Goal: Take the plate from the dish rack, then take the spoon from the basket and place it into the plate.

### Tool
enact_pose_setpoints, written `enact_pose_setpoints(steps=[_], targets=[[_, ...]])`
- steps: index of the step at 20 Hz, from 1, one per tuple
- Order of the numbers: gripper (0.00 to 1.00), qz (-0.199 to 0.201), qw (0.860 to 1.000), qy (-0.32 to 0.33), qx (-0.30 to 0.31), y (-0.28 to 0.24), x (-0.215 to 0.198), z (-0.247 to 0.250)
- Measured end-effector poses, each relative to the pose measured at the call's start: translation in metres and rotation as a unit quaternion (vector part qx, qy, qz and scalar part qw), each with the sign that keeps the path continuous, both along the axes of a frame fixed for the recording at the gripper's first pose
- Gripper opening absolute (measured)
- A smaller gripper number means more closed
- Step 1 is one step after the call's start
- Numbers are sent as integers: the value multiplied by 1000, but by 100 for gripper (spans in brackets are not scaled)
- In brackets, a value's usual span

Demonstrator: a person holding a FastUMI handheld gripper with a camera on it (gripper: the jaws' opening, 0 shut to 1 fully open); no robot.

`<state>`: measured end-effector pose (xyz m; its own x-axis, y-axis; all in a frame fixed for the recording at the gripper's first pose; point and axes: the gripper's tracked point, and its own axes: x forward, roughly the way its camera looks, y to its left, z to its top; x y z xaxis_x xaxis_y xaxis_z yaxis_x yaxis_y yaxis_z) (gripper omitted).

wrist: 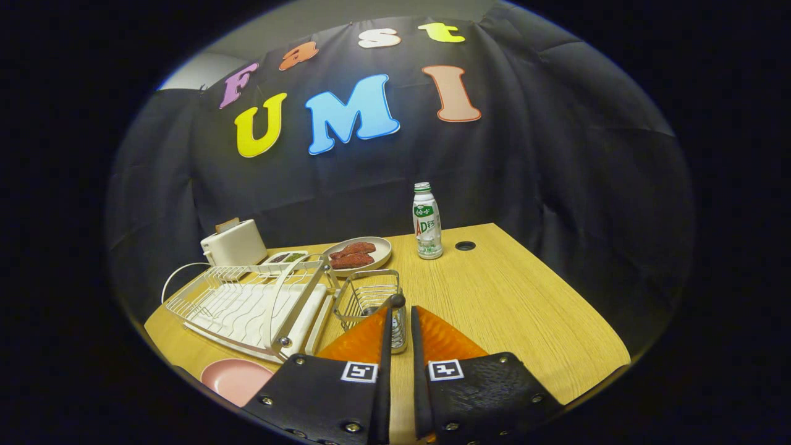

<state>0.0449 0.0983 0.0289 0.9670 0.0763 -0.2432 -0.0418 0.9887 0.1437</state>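
Observation:
My gripper [400, 311] is shut on the spoon [398, 334], whose shiny stem stands upright in the narrow gap between the fingers. Its dark rounded end pokes up just above the fingertips. The wire basket [366, 295] stands on the table just beyond my left finger, touching the right side of the white dish rack [253, 303]. No dishes stand in the rack. The pink plate [236, 378] lies flat on the wooden table in front of the rack, left of my left finger.
Behind the rack are a white toaster [235, 242], a small dish of dark and green food [288, 256] and a beige plate with red sausages [359, 253]. A drink bottle [427, 221] stands further right, near a cable hole [465, 245]. Bare tabletop [507, 309] lies to the right.

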Motion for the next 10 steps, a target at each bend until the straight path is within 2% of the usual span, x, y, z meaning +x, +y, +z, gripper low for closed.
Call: enact_pose_setpoints(steps=[5, 7, 10], targets=[[16, 14, 1000, -9, 9, 1, 23, 2], [22, 20, 1000, -16, 10, 3, 32, 6], [23, 27, 999, -30, 23, 5, 43, 12]])
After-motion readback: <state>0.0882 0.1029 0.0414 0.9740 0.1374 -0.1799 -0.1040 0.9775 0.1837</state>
